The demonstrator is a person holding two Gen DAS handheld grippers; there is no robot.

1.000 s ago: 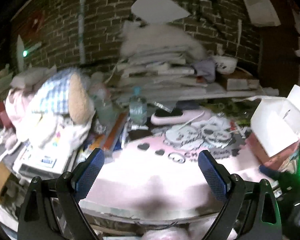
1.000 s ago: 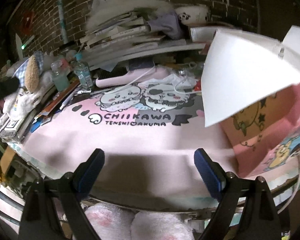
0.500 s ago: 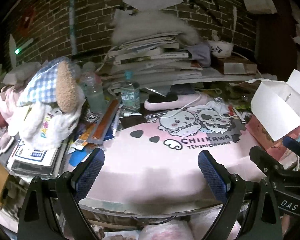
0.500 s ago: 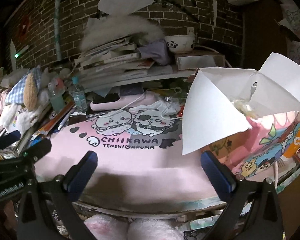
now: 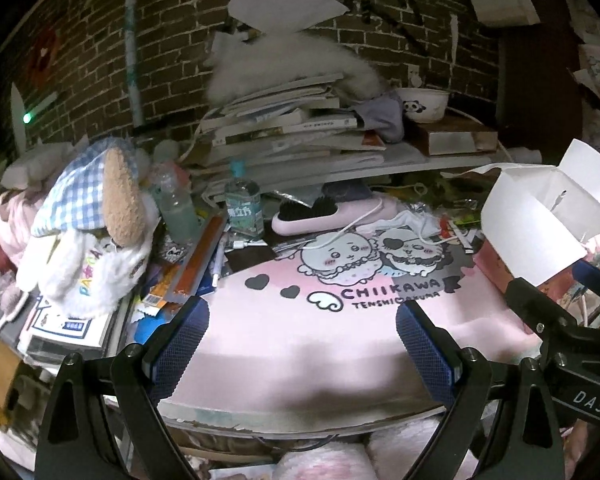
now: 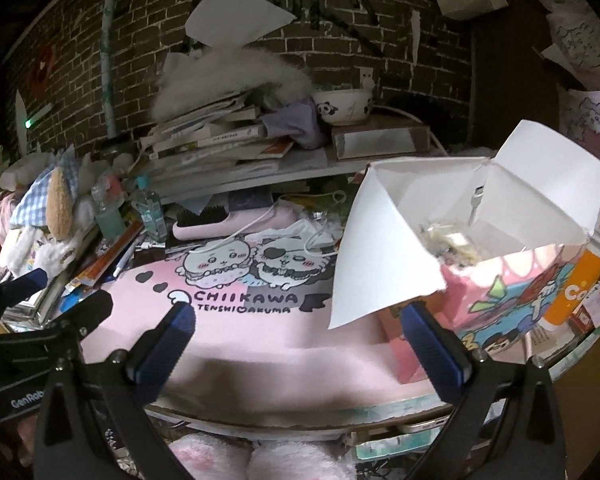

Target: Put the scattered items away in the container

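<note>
The container is a pink cartoon-printed box (image 6: pixel 512 280) with white flaps folded open, at the right end of the pink desk mat (image 6: pixel 260 344); small clear-wrapped bits lie inside. It also shows in the left wrist view as the box (image 5: pixel 540 216). Scattered items crowd the mat's far edge: a pink hairbrush (image 5: pixel 324 216), a white cable (image 5: pixel 420 232), two bottles (image 5: pixel 242 204) and pens (image 5: pixel 216 268). My left gripper (image 5: pixel 300 324) hangs open over the mat's near edge, holding nothing. My right gripper (image 6: pixel 296 320) is open and empty, its right finger just short of the box.
A plush dog in a checked cap (image 5: pixel 100 220) lies on boxes at the left. Stacked books (image 5: pixel 292 132), a white fluffy thing and a panda bowl (image 5: pixel 422 104) fill the shelf against the brick wall. An orange cup (image 6: pixel 576 280) stands right of the box.
My right gripper has risen and drawn back from the box, so the box's inside now shows, and its jaws have spread a little wider. The right gripper has come into the left view's right edge.
</note>
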